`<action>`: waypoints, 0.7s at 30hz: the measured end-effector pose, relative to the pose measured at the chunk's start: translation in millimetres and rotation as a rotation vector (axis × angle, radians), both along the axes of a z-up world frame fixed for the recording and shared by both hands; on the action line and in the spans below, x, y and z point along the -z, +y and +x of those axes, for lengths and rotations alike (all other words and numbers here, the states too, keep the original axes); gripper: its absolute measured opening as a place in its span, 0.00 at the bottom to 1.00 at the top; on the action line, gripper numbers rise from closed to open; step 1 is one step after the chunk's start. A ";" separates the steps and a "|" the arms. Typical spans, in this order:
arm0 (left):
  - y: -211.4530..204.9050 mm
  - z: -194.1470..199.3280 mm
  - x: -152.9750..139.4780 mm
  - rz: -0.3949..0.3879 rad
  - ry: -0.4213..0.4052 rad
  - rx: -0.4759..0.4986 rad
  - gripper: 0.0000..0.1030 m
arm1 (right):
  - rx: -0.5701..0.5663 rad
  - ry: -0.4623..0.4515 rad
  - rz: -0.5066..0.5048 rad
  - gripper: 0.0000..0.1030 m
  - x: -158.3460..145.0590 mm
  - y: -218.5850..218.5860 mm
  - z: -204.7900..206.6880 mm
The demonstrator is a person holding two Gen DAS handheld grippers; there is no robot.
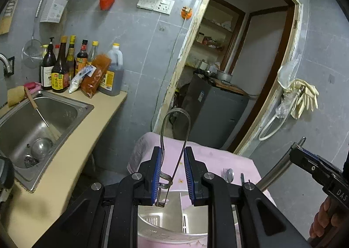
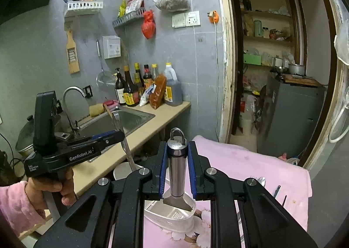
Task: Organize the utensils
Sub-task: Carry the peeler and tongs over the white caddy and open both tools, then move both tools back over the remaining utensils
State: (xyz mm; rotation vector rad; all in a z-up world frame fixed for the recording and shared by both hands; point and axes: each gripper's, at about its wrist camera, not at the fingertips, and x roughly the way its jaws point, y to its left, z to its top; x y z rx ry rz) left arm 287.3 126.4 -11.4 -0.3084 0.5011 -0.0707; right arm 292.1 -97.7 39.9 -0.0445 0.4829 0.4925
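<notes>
My left gripper (image 1: 172,173) is shut on metal tongs (image 1: 174,130), looped end pointing up, tips down over a white divided utensil holder (image 1: 174,219) on a pink cloth. My right gripper (image 2: 176,170) is shut on the steel handle of a kitchen tool (image 2: 177,160), hanging ring up, flat blade down over the same holder (image 2: 172,215). The right gripper also shows at the right edge of the left wrist view (image 1: 314,167); the left gripper shows at the left of the right wrist view (image 2: 104,138). A spoon (image 1: 229,175) and fork (image 1: 223,173) lie on the cloth.
A pink-covered table (image 2: 250,167) carries the holder and several small utensils (image 2: 277,191). To the left a beige counter (image 1: 72,160) has a steel sink (image 1: 32,121) with a ladle, and sauce bottles (image 1: 65,66). A doorway with a grey cabinet (image 1: 216,112) lies behind.
</notes>
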 end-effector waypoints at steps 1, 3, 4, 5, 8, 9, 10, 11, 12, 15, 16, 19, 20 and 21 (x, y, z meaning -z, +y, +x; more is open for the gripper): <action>-1.3 1.4 2.6 0.004 0.007 0.005 0.19 | 0.002 0.009 -0.004 0.15 2.6 1.2 1.9; -5.1 1.7 6.5 0.008 0.018 0.014 0.19 | 0.004 0.030 -0.004 0.16 9.2 0.9 5.0; -6.2 2.7 10.0 0.008 0.028 0.019 0.19 | 0.005 0.040 -0.003 0.16 12.4 1.1 6.3; -7.9 2.8 11.9 0.008 0.036 0.022 0.19 | 0.007 0.055 -0.001 0.16 15.5 1.1 8.0; -10.9 5.1 19.1 0.006 0.073 0.028 0.20 | 0.006 0.087 0.020 0.16 24.0 -2.1 11.0; -11.5 5.1 21.0 0.001 0.082 0.031 0.20 | 0.003 0.098 0.028 0.16 27.5 -3.1 12.3; -12.4 4.3 22.9 -0.004 0.090 0.030 0.20 | 0.004 0.105 0.034 0.16 30.1 -4.9 12.6; -13.3 4.0 24.4 -0.007 0.095 0.028 0.20 | 0.005 0.112 0.044 0.17 32.1 -6.9 12.8; -14.7 3.9 25.7 -0.007 0.101 0.029 0.20 | 0.003 0.117 0.057 0.18 33.7 -9.0 13.0; -18.8 1.9 28.2 -0.002 0.116 0.031 0.27 | 0.011 0.123 0.102 0.30 36.1 -19.3 12.2; -20.1 1.1 28.2 -0.001 0.119 0.030 0.33 | 0.017 0.123 0.113 0.31 36.6 -22.7 11.9; -23.2 -2.8 25.0 -0.005 0.108 0.022 0.49 | 0.065 0.106 0.153 0.40 35.0 -41.4 6.6; -25.7 -4.6 22.4 -0.004 0.103 0.018 0.52 | 0.099 0.086 0.165 0.52 33.7 -50.5 2.2; -29.0 -5.8 19.7 0.001 0.102 0.015 0.54 | 0.119 0.073 0.172 0.58 32.8 -56.9 0.4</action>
